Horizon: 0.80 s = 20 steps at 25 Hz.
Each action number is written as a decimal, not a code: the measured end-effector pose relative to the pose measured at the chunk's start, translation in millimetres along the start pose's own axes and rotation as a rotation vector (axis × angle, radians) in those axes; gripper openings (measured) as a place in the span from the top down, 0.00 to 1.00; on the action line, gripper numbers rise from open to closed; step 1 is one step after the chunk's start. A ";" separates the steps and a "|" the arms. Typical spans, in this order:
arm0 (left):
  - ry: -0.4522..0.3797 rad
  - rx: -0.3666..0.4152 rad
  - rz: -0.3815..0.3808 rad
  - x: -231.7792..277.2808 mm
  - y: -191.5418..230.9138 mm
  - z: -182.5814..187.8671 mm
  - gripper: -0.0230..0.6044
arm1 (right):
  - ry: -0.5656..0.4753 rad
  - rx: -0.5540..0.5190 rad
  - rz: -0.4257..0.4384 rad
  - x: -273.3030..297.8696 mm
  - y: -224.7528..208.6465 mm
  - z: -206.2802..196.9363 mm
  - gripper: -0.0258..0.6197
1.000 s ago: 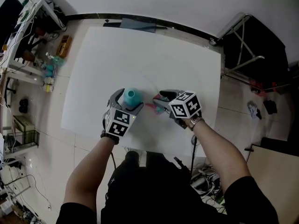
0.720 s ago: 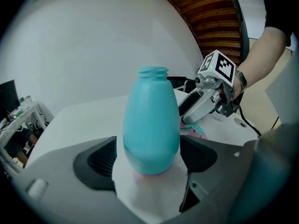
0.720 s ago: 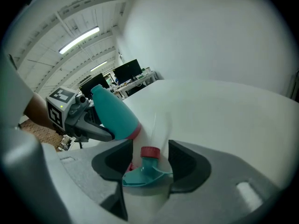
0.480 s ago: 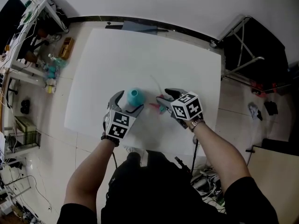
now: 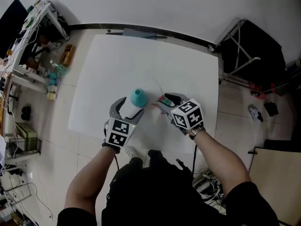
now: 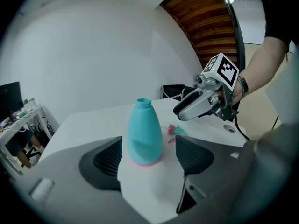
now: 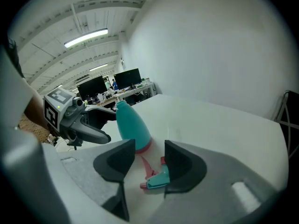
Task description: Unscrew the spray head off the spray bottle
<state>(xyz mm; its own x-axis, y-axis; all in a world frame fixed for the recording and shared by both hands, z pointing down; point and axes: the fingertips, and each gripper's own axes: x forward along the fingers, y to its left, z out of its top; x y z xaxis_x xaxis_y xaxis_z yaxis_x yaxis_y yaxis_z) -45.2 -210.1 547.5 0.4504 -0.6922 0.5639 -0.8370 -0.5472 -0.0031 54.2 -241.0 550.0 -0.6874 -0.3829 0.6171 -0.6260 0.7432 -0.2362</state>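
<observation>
Head view, frame centre: left gripper [image 5: 128, 106], wide but just narrowing, flanks the upright headless spray bottle [image 5: 138, 98] untouched on the table [image 5: 141, 55]; right gripper [image 5: 164, 102], likewise open and narrowing, hangs above the loose spray head [image 7: 157, 177]

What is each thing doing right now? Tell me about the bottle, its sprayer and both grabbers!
Bottle: upright on the table, neck open, nothing screwed on.
Spray head: lying loose on the table.
Left gripper: open, jaws just closing a little; bottle in the gap, untouched.
Right gripper: open, jaws just closing a little; spray head in the gap, untouched.
</observation>
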 end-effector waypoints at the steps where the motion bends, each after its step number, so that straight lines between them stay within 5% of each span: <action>1: -0.013 0.000 -0.004 -4.8 -2.2 3.0 0.37 | -0.005 0.000 -0.008 -3.5 4.6 1.0 0.68; 13: -0.159 -0.021 -0.050 -57.3 -26.8 41.7 0.63 | -0.086 -0.061 -0.141 -39.1 65.3 22.2 0.96; 20: -0.197 -0.012 -0.092 -79.3 -40.8 56.8 0.82 | -0.131 -0.045 -0.183 -54.0 93.7 31.6 0.97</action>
<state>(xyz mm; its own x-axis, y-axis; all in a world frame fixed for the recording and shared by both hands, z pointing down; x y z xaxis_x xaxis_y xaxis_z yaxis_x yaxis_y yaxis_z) -29.1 -159.6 456.1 0.5756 -0.7191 0.3893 -0.7930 -0.6071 0.0512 21.0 -168.1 470.8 -0.6081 -0.5791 0.5430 -0.7294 0.6775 -0.0942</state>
